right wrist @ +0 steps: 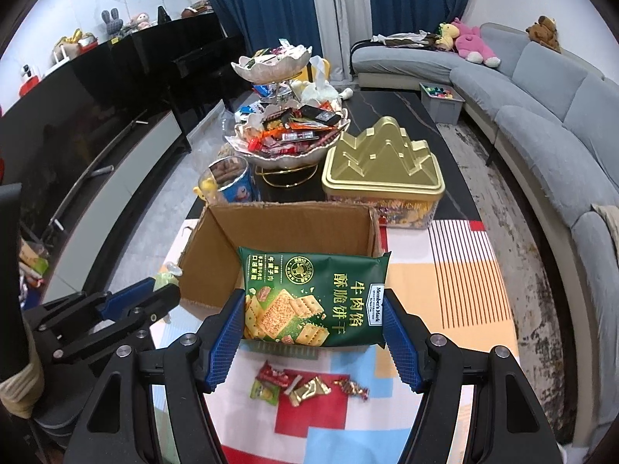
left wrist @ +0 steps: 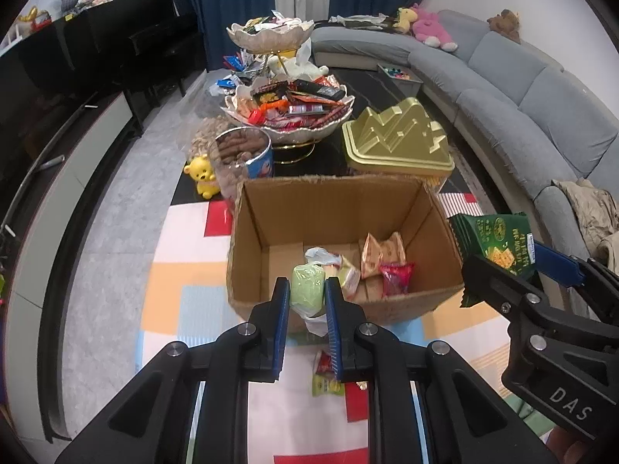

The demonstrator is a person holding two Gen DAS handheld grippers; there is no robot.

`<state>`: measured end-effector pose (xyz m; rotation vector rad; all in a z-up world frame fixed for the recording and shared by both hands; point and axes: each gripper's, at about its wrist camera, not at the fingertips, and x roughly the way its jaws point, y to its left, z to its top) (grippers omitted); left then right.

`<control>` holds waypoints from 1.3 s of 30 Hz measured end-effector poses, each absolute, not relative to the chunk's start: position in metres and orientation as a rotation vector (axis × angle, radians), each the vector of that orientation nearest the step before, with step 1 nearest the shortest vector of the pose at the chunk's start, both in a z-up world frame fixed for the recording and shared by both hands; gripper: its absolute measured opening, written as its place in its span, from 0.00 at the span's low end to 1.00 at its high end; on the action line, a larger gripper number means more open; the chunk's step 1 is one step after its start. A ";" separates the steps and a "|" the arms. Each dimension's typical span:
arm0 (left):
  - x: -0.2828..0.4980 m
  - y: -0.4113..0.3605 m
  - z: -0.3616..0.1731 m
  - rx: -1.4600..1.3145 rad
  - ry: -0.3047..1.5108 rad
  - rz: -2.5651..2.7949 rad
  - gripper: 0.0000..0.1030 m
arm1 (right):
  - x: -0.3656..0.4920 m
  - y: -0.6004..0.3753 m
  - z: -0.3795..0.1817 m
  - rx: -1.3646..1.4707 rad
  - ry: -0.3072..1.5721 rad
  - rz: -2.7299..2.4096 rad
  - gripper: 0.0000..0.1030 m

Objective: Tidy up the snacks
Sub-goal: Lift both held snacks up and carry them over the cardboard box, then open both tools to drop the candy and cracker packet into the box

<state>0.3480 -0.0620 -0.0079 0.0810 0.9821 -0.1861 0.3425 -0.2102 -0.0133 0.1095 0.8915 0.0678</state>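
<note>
Left fingers (left wrist: 280,301) pinch my pale green packet (left wrist: 308,289); right fingers (right wrist: 232,323), half spread, clamp green cracker bag (right wrist: 315,297); cardboard box (left wrist: 294,212) just ahead.

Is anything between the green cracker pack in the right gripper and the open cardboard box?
Nothing visible. The green cracker pack, clamped in the right gripper, hangs by the cardboard box, whose top is open; a few small snacks cover part of its floor.
</note>
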 end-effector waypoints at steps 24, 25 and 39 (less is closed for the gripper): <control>0.409 -0.067 -0.041 0.112 1.026 -0.196 0.19 | 0.409 -0.207 -0.031 0.108 0.964 0.100 0.67; 0.410 -0.066 -0.043 0.109 1.028 -0.195 0.19 | 0.410 -0.206 -0.032 0.107 0.968 0.102 0.67; 0.407 -0.053 -0.041 0.106 1.022 -0.154 0.58 | 0.414 -0.202 -0.030 0.084 0.961 0.103 0.80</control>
